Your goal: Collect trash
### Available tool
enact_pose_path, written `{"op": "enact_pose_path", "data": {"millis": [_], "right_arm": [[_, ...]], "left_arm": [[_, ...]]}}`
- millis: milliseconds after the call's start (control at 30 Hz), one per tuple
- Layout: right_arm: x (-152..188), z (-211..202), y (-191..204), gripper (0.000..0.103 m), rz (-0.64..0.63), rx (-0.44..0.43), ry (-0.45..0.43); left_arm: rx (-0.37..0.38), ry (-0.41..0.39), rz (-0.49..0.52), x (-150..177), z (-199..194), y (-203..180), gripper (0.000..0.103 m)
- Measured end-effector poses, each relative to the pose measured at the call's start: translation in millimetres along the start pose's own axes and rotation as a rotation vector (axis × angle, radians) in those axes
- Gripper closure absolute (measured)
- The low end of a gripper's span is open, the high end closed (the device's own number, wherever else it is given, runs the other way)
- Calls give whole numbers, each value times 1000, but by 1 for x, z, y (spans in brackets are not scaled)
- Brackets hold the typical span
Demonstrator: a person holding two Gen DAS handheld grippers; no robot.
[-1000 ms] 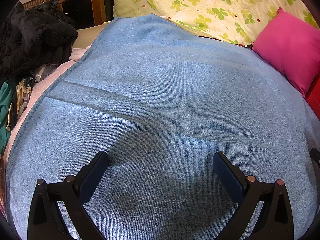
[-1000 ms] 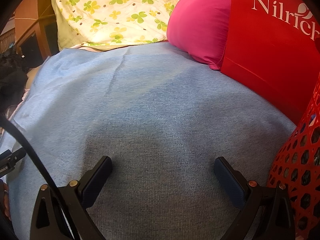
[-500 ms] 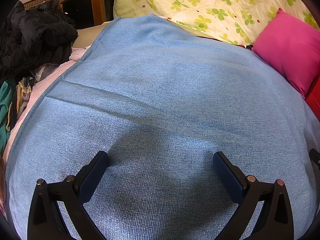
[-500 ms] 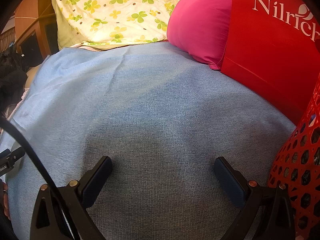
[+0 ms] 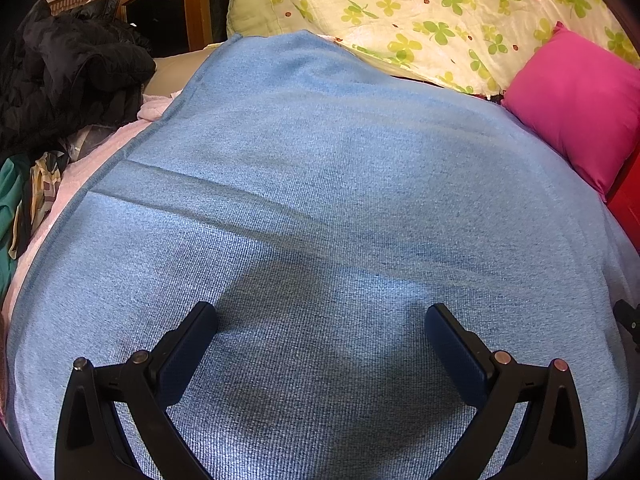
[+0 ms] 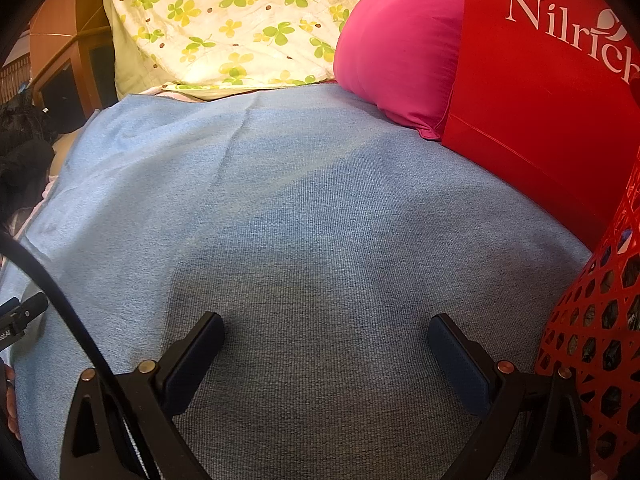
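My left gripper (image 5: 322,312) is open and empty, low over a blue blanket (image 5: 320,168) spread on a bed. My right gripper (image 6: 326,322) is open and empty over the same blue blanket (image 6: 300,200). A red mesh basket (image 6: 600,320) stands at the right edge of the right wrist view, close to my right finger. Dark things show through its holes; I cannot tell what they are. No loose trash shows on the blanket in either view.
A pink cushion (image 5: 576,112) (image 6: 400,44) and a red bag (image 6: 540,92) with white lettering lie at the right. A clover-print quilt (image 5: 420,12) lies at the back. Dark clothes (image 5: 60,80) are piled at the left.
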State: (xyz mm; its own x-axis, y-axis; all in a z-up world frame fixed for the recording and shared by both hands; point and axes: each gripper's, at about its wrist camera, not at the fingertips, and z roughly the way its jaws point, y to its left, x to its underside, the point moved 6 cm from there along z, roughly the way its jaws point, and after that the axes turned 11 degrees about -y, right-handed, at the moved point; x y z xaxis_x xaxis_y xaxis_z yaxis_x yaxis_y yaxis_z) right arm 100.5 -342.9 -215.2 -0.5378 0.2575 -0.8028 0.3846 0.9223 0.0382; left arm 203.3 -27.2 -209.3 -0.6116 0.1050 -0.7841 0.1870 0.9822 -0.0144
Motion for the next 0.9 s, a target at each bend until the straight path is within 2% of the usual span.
{"op": "enact_pose_path", "data": {"millis": [900], "right_arm": [[0, 0, 0, 0, -1, 1, 0]], "left_arm": [[58, -32, -57, 0, -5, 7, 0]]}}
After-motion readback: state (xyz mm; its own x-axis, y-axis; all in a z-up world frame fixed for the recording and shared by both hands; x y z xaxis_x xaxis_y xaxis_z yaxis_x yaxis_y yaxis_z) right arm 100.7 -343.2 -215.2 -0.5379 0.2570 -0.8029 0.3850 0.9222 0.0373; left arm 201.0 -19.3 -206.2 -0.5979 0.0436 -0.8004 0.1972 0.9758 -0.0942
